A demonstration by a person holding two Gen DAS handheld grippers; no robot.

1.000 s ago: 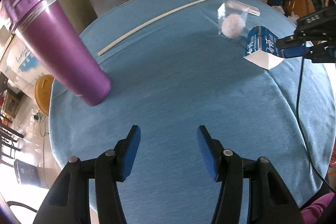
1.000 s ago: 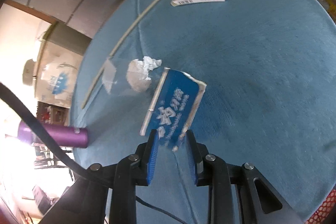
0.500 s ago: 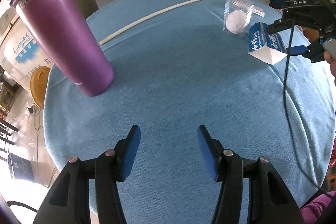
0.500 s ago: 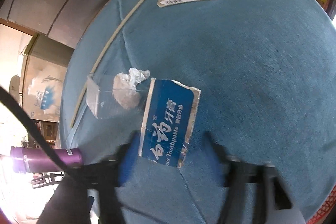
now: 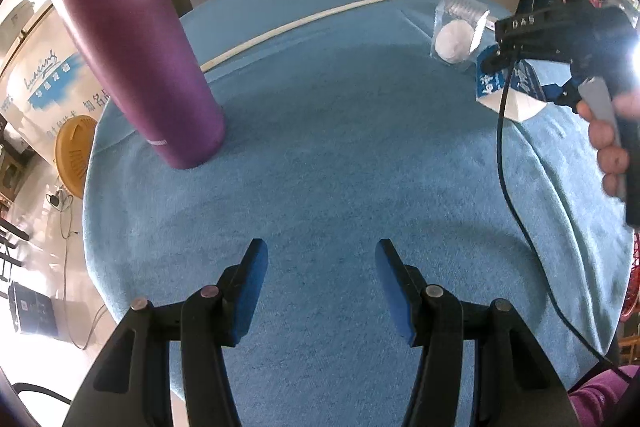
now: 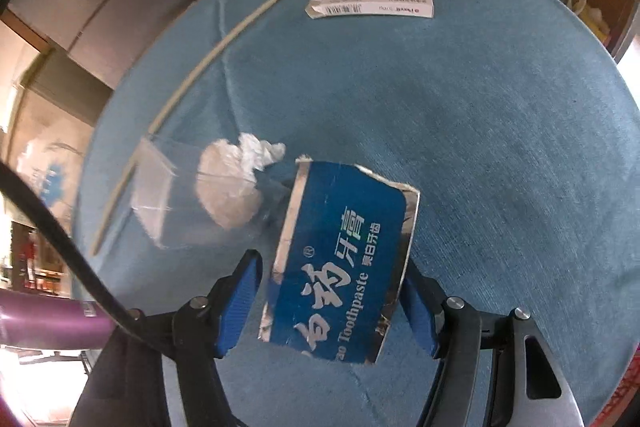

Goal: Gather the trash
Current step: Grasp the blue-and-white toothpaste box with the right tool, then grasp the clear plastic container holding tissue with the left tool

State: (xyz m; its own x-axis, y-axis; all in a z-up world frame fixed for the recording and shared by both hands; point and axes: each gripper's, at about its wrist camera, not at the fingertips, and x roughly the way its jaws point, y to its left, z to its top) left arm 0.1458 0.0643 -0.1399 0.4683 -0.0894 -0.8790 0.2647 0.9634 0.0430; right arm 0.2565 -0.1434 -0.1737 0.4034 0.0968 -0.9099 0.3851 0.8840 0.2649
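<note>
Here, torn blue toothpaste box [image 6: 340, 259] between spread right gripper [image 6: 332, 303]; left gripper [image 5: 320, 283] spread.

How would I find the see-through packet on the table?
Start at the round blue table, then find the blue toothpaste box near its edge. The clear plastic packet lies right beside that box, next to the long pale stick. It alone is transparent, with a white crumpled wad inside.
</note>
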